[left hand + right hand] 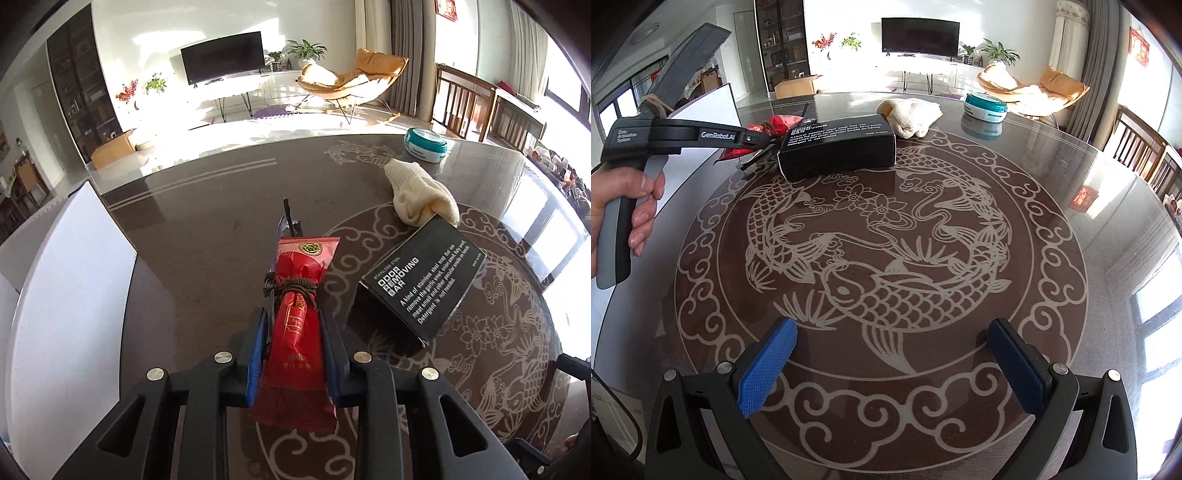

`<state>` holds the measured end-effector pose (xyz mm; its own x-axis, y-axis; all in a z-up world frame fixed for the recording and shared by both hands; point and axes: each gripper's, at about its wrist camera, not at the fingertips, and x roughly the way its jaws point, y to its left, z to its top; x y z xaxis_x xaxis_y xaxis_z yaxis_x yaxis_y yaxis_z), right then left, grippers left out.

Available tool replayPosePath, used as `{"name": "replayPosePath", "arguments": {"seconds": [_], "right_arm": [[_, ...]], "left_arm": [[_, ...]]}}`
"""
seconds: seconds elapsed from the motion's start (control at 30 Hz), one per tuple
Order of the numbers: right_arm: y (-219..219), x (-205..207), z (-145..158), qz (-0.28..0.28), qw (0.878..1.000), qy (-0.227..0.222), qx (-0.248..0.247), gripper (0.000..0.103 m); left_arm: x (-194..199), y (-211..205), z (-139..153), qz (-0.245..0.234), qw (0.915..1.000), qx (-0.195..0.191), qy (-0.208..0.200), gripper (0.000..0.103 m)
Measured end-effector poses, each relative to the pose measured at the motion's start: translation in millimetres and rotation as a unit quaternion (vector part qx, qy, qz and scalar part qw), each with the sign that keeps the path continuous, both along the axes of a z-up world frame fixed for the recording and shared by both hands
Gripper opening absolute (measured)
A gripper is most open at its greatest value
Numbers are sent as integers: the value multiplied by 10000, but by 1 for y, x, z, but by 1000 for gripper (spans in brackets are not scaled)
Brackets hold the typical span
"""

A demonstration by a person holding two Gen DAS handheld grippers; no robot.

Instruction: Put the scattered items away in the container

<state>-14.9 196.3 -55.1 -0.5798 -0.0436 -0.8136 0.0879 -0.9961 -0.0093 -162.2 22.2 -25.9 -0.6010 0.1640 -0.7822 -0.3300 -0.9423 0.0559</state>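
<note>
The round table (1108, 206), patterned with fish, carries the scattered items. A white container (85, 266) stands at its left edge; its inside is hidden. The black box (424, 284) lies centre, a cream cloth (417, 195) just beyond it, a teal tin (424, 144) farther right. The left gripper (291, 332) clamps a red packet (295, 295) near the box. The right gripper (892, 350) gapes wide, holding nothing.

one red packet (295, 317), one black box (421, 284), one cream cloth (417, 195), one teal tin (424, 144)
</note>
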Motion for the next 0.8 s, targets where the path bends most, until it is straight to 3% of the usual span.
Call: {"name": "replayPosePath", "arguments": {"seconds": [0.1,0.2,0.3,0.37,0.43,0.7,0.77,0.8], "right_arm": [[0,0,0,0,10000,0,0,103],[0,0,0,-1,10000,1,0,103],[0,0,0,-1,10000,0,0,103],[0,0,0,-1,10000,1,0,103],[0,0,0,-1,10000,0,0,103],[0,0,0,-1,10000,0,0,103],[0,0,0,-2,10000,0,0,103],[0,0,0,-2,10000,0,0,103]], "left_arm": [[40,-11,0,168,9996,212,-101,28],[86,-19,-9,378,9991,149,-114,32],[121,-27,-16,321,9988,302,-192,50],[137,-32,-15,282,9983,497,-95,69],[146,-35,-10,186,9981,583,62,71],[135,-15,-14,-221,9991,312,-163,68],[141,-10,-14,-330,9978,553,-130,36],[145,-5,-15,-434,9967,657,-174,34]]}}
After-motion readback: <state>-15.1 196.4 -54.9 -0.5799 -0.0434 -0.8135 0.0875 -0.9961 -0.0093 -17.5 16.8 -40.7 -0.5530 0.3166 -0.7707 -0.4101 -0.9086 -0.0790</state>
